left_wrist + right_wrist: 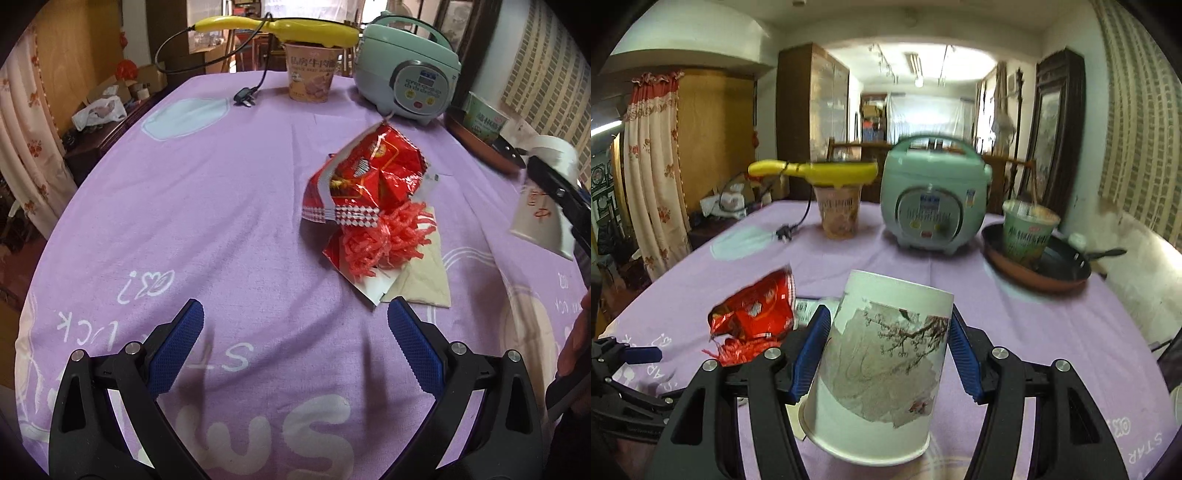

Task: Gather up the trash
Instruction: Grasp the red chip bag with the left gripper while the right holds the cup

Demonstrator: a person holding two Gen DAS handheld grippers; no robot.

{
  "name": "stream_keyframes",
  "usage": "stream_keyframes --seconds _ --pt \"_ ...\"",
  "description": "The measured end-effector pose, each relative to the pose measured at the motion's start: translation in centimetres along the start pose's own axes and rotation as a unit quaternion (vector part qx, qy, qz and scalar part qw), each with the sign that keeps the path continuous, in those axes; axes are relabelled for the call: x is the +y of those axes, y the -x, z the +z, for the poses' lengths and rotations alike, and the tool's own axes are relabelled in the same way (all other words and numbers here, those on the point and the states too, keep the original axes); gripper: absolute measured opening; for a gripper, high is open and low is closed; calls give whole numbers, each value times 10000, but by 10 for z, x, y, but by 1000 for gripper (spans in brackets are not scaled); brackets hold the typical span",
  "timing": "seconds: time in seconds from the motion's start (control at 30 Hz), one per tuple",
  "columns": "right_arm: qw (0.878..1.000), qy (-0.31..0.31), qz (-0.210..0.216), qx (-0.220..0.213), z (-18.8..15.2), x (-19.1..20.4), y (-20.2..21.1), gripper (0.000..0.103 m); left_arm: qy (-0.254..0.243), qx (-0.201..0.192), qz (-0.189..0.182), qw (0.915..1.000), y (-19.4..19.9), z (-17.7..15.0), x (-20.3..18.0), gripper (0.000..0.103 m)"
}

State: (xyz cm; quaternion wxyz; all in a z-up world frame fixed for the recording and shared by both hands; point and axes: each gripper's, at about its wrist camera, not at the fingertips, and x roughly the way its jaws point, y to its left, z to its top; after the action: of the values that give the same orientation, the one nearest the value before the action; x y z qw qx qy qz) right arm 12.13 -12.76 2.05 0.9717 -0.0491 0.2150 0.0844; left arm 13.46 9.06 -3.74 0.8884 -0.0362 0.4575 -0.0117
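My right gripper [888, 314] is shut on a white paper cup [882, 365] printed with a blossom branch. The cup hangs tilted above the purple tablecloth [1015, 332], wide rim toward the camera, blue pads pressing on both its sides. In the left wrist view that cup [543, 210] shows blurred at the right edge. A crumpled red snack wrapper [365, 177], a tuft of red shredded plastic [384, 240] and a beige napkin [424, 273] lie together on the cloth, ahead and right of my left gripper [295, 306]. That gripper is open, with only cloth between its fingers.
At the table's far side stand a pale green rice cooker [406, 81], a noodle cup [312, 77] with a yellow corded appliance [277, 27] across it, and its plug [245, 99]. A frying pan [1063, 280] holds a green noodle cup [1028, 232] at far right.
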Motion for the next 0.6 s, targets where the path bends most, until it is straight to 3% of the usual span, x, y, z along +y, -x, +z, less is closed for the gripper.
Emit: stream_keyframes --seconds 0.1,0.17,0.27,0.37,0.47,0.5,0.57,0.6 --pt "9992 172 29 -352 3 -2 11 63 -56 77 6 10000 3 8 -3 96" --pt "9992 230 135 -287 6 -4 8 63 -309 26 248 9992 3 16 -10 96" --pt "9969 -485 595 -166 10 -27 6 63 -610 -98 438 9971 2 31 -22 96" --pt "9983 -131 536 -183 11 -25 9 63 -715 -126 535 9959 -7 50 -28 96" --pt "9896 -619 1253 -349 13 -40 16 63 -885 -126 520 9946 -19 67 -34 96" --pt "9892 -496 1366 -182 14 -40 9 63 -958 -91 529 9940 -25 73 -37 96" --pt "9937 -164 1099 -134 14 -35 4 63 -1079 17 700 9917 -39 80 -40 96" --pt "9895 -402 1368 -238 16 -41 8 63 -1153 68 714 9907 -45 82 -42 96"
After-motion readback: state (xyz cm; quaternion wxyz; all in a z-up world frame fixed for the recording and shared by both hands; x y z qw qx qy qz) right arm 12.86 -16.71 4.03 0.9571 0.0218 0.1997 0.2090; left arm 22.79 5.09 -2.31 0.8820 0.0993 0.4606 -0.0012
